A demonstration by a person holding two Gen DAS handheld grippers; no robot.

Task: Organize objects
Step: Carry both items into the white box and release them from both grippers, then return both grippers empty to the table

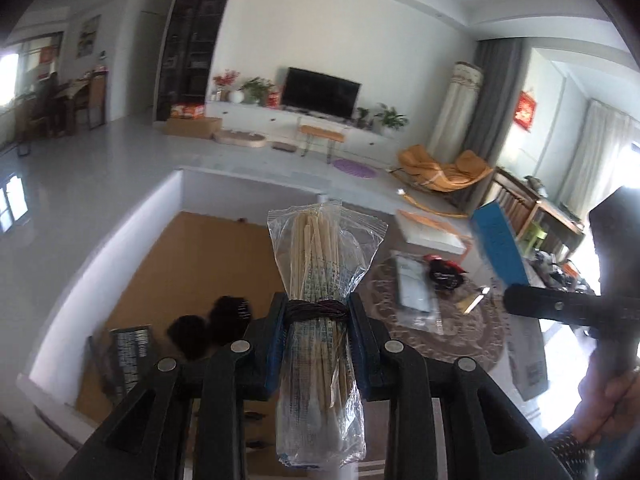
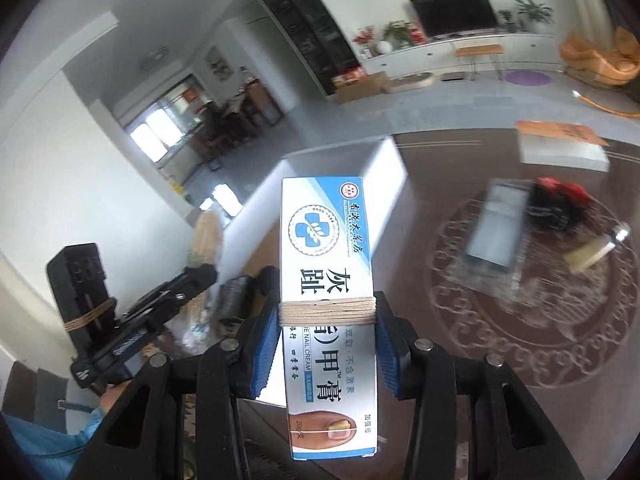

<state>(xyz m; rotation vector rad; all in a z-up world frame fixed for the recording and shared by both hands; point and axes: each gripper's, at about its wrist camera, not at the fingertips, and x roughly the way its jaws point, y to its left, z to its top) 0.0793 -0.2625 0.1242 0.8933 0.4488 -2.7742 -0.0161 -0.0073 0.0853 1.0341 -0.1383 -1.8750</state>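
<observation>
Left gripper (image 1: 316,312) clamps a clear bag of wooden sticks (image 1: 320,264), blue print unreadable, held above the open white box (image 1: 176,196). Right gripper (image 2: 328,316) grips a blue-white carton (image 2: 328,280) reading "NAIL CREAM", "20g", over the dark table (image 2: 560,380).

blue-white box (image 2: 329,312), "nail cream", "20g"

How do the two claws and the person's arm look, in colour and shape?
Both the left claw and the right claw are black angular frames with silver rivets and blue ribbed finger pads. Thread is wound around their tips: dark on the left, beige on the right. The sleeve is light blue.
</observation>
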